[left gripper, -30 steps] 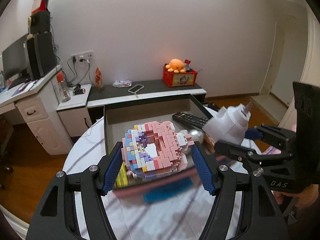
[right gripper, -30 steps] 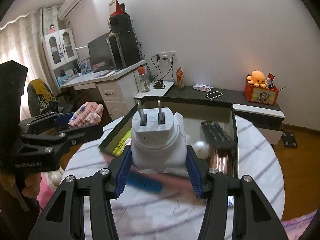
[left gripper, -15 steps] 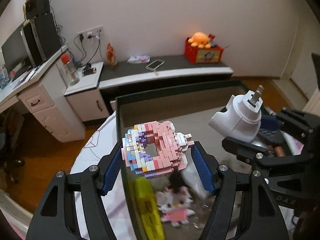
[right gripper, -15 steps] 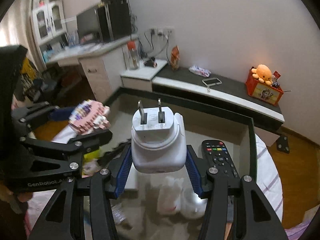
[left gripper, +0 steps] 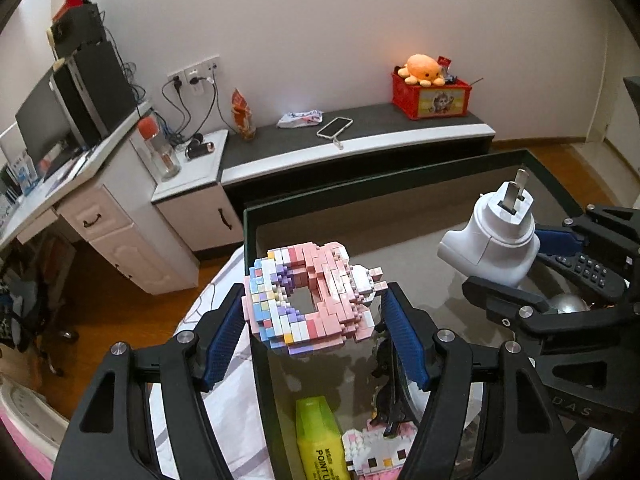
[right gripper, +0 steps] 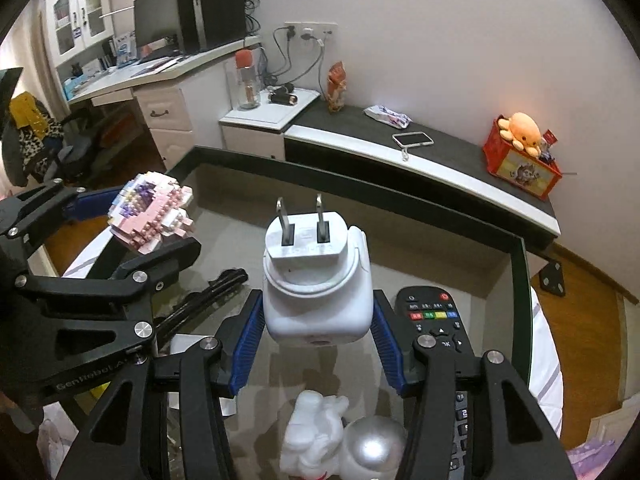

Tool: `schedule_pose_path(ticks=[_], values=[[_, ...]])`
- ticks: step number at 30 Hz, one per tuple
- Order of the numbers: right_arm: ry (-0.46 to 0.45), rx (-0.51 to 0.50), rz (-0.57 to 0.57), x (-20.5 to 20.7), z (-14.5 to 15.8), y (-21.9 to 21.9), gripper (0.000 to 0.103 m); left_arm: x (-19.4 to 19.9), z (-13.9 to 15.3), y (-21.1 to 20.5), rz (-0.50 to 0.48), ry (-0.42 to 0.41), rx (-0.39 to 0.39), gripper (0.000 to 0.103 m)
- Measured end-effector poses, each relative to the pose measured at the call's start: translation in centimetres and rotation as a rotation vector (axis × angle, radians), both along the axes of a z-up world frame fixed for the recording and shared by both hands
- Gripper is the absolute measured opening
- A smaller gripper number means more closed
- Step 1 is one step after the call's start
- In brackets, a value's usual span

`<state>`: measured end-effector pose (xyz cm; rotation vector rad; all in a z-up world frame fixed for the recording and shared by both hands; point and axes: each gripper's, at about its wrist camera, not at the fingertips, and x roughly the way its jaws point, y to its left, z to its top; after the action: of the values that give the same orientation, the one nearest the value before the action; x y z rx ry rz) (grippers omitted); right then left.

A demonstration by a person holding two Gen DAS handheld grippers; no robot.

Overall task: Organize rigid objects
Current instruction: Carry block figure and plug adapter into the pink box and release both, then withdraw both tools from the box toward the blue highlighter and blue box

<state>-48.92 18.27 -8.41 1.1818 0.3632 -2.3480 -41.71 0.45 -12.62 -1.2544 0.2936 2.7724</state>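
Both claws are loaded and hanging over the open box [left gripper: 256, 280]: left claw [left gripper: 312, 320] clamps the pink brick donut [left gripper: 308, 296], right claw [right gripper: 316, 336] grips the white plug adapter [right gripper: 316, 280]. Next up, I'd guess: lower each into a free spot, then let go.

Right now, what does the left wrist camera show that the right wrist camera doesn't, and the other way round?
Only the left wrist view shows the yellow highlighter and the cat brick figure lying in the box. Only the right wrist view shows the white figurine beside the silver ball and the whole face of the remote. Both show the left claw shut on the brick donut, the right claw shut on the plug, and the orange octopus on its red crate.
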Motion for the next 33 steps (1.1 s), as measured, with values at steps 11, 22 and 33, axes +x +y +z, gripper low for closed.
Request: schedule_pose_path(ticks=[11, 22, 33], values=[[-0.012, -0.018, -0.021, -0.1, 0.1, -0.1, 0.054, 0.5, 0.4, 0.0, 0.016, 0.011, 0.005, 0.073], [0.013, -0.086, -0.013, 2.6, 2.6, 0.8, 0.055, 3.9, 3.1, -0.9, 0.044, 0.038, 0.057, 0.092], [0.145, -0.189, 0.022, 11.3, 7.4, 3.9, 0.081, 14.5, 8.0, -1.0, -0.039, 0.188, 0.142, 0.103]])
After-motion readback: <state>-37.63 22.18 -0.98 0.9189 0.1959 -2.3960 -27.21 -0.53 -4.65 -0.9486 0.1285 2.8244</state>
